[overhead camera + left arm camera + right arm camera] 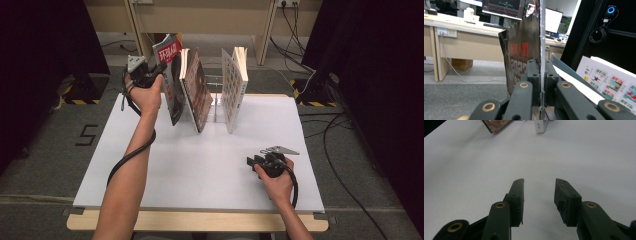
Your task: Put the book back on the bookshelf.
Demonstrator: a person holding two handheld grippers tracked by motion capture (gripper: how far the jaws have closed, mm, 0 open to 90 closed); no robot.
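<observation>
Right gripper open over table; left gripper clamps magazine.

office lab: desks, monitors

The high view looks forward and down over the white table from the person's side. The 2 gripper views sit close behind their jaws; all 3 share the standing magazines.

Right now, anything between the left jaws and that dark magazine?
No. The left gripper is already shut on the dark magazine, jaws clamping its edge. The brown-cover book stands close beside it in the rack.
</observation>
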